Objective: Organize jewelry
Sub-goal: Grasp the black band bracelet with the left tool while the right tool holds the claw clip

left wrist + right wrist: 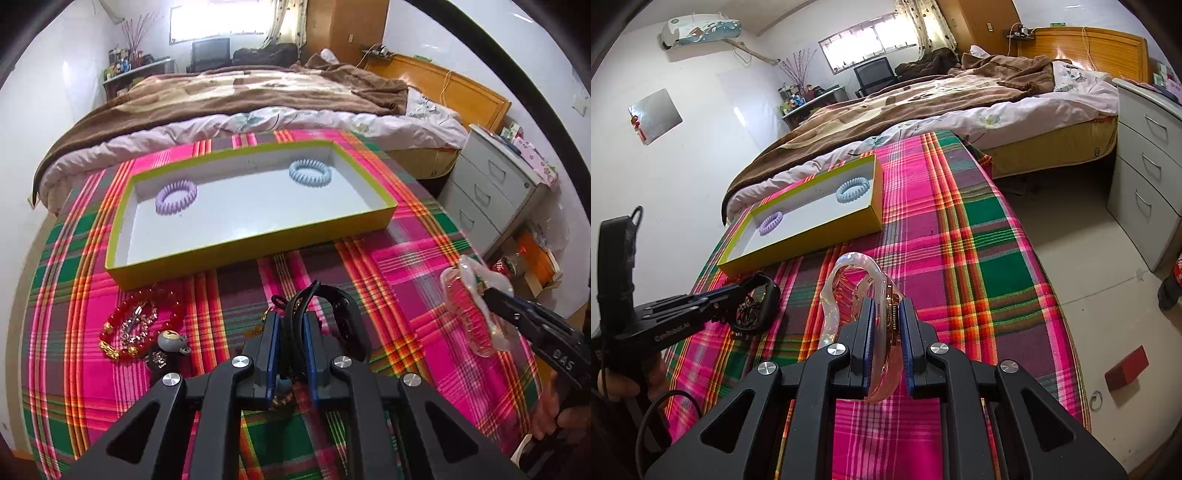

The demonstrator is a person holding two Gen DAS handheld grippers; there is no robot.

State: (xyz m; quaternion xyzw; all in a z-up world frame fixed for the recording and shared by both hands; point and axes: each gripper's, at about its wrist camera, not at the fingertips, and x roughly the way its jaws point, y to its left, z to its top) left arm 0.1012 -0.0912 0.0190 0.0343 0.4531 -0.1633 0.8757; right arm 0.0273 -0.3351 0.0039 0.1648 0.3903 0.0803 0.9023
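A yellow-green tray [258,243] [812,236] with a white floor sits on the plaid tablecloth. It holds a purple spiral hair tie [176,196] [771,223] and a blue spiral hair tie [308,174] [852,190]. My left gripper [291,354] [738,295] is shut on a black hair claw clip [332,310] [755,308], lifted just above the cloth. My right gripper [887,339] [491,295] is shut on a clear pinkish hair claw clip [857,288] [476,306], held above the cloth right of the tray.
A red bead bracelet with gold charms [142,325], a silver chain and a grey keychain figure [170,341] lie left of my left gripper. A bed [240,99] stands behind the table, a white drawer unit [491,192] to the right.
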